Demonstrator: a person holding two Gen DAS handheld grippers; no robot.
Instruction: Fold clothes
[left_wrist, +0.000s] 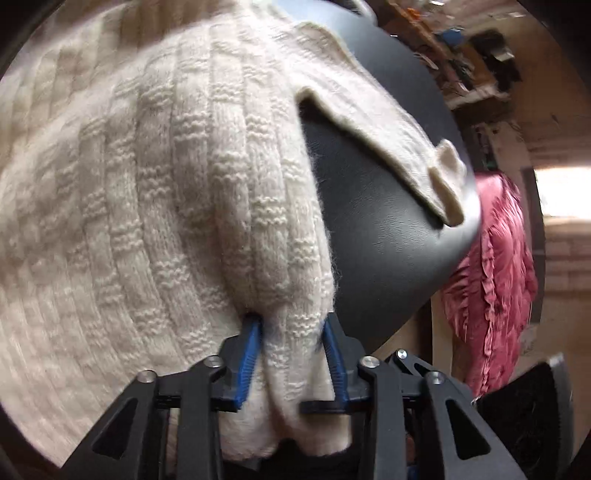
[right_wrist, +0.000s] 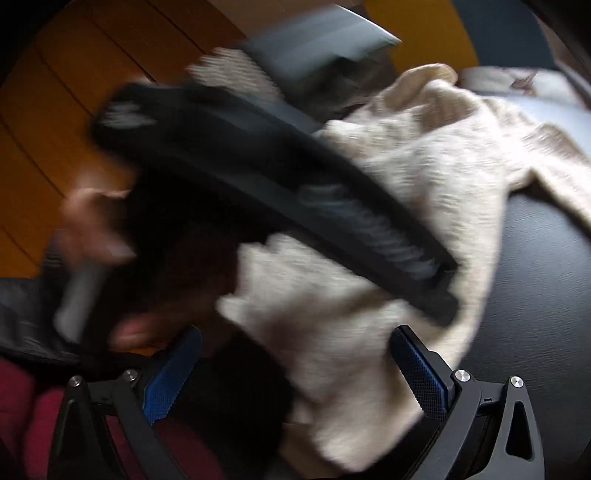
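Blue fingers (left_wrist: 253, 350) of the left gripper (left_wrist: 291, 354) pinch the cream sweater (left_wrist: 166, 184) on the black seat (left_wrist: 376, 221), while the right gripper (right_wrist: 295, 373) is wide open, so pull gently and keep it flat.

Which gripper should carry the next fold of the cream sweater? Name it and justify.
Left. The left gripper is shut on a bunched fold of the cream sweater. The right gripper is open, holding nothing, its view blurred.
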